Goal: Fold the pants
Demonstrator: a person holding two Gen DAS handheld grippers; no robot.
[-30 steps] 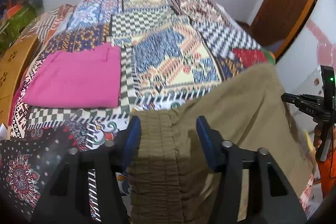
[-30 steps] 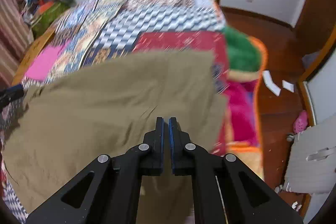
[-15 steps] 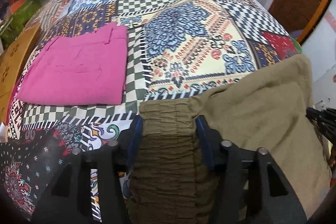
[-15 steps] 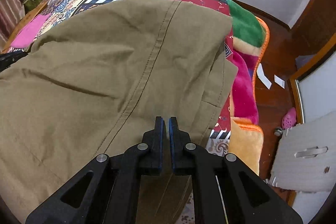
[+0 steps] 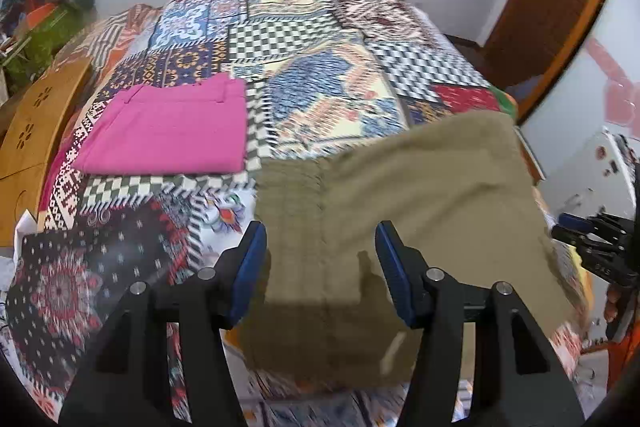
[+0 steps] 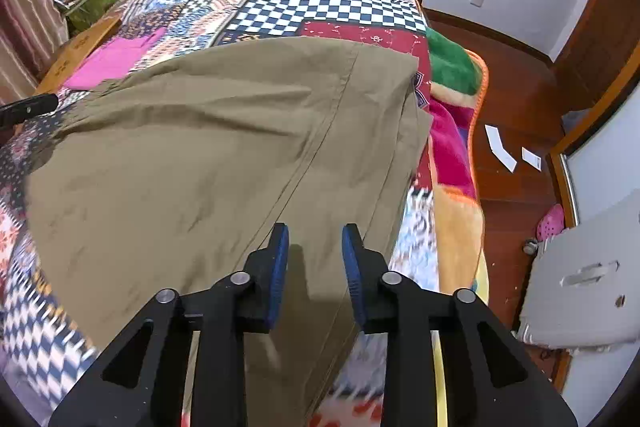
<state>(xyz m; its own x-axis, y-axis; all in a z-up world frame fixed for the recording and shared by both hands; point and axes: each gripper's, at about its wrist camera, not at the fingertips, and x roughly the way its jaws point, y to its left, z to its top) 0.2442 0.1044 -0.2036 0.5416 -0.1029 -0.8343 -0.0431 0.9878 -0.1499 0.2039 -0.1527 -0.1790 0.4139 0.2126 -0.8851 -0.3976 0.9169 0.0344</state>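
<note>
Olive-khaki pants [image 5: 400, 195] lie folded over on the patchwork bedspread [image 5: 320, 67], elastic waistband toward the left. My left gripper [image 5: 320, 247] is open, its blue-padded fingers standing either side of the waistband end and just above it. In the right wrist view the pants [image 6: 200, 155] spread across the bed with a seam running diagonally. My right gripper [image 6: 314, 255] is open above the pants' near right edge, holding nothing. The right gripper also shows at the right edge of the left wrist view [image 5: 592, 239].
A folded pink garment [image 5: 168, 131] lies on the bed to the left of the pants. A wooden bed frame [image 5: 36, 131] runs along the left. A fleece blanket [image 6: 452, 115] hangs over the bed's right side above a wooden floor with paper scraps [image 6: 500, 147].
Both grippers have let go of the pants: the right one opened from shut, and the left one widened and drew back. The pants now lie flat on the bed.
</note>
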